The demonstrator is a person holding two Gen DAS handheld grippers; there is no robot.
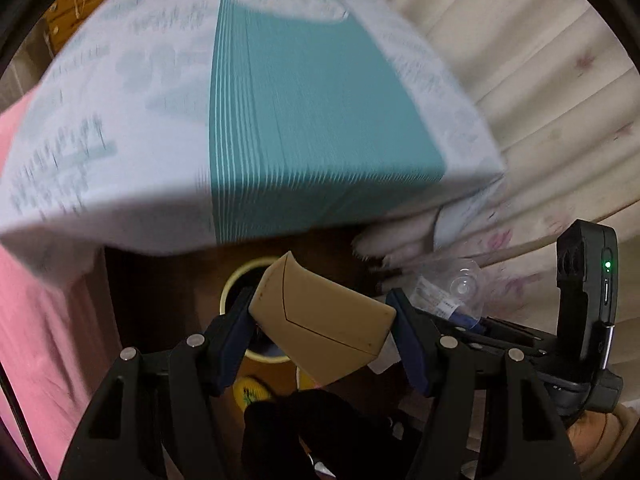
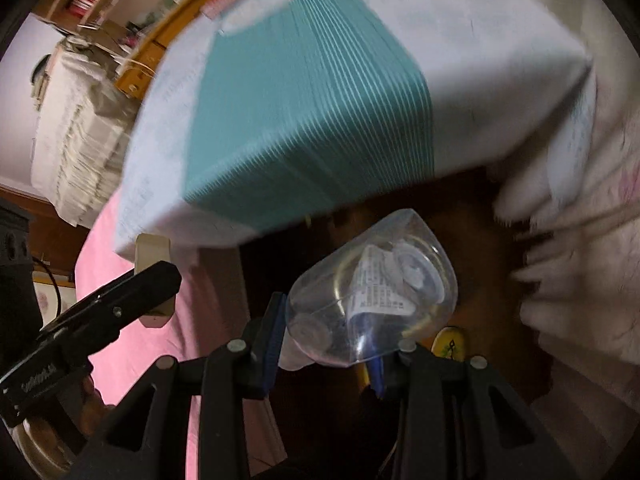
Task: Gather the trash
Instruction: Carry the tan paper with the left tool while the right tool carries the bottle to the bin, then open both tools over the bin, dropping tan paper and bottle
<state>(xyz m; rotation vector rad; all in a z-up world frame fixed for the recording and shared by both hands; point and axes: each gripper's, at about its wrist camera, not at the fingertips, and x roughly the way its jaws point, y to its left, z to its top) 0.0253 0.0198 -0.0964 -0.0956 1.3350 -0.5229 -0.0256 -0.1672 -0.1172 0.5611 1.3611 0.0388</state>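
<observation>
— Two cameras to look through. What does the left wrist one show?

— The left gripper point(image 1: 323, 326) has its fingers point(image 1: 236, 330) squeezed on a tan paper envelope point(image 1: 320, 316). The envelope sits tilted between the blue pads, with one pad on each side of it.

— What is under it?

— A round yellow-rimmed bin point(image 1: 244, 280) is right below, on a dark brown floor. The envelope covers part of the bin's mouth.

— And the big thing up top?

— A white and teal box point(image 1: 280, 112) fills most of the view. It is blurry, so I cannot read the words on it. A pink cloth point(image 1: 44, 300) is on the left and a pale curtain point(image 1: 540, 80) is on the right.

— Anything else there?

— The right gripper point(image 1: 520, 340) peeks in low on the right, with the clear plastic cup point(image 1: 452, 292) beside it.

— Now the right wrist camera.

— The right gripper point(image 2: 340, 348) has its fingers point(image 2: 272, 336) closed on the clear plastic cup point(image 2: 372, 292). The cup lies on its side, and a crumpled printed wrapper point(image 2: 376, 284) is inside it.

— Is the box here too?

— Yes, the white and teal box point(image 2: 320, 100) is above the cup. The pink cloth point(image 2: 132, 320) is on the left, and the left gripper point(image 2: 104, 312) comes in over it. A small yellow thing point(image 2: 450, 344) shows just past the cup, but I cannot tell what it is.
</observation>
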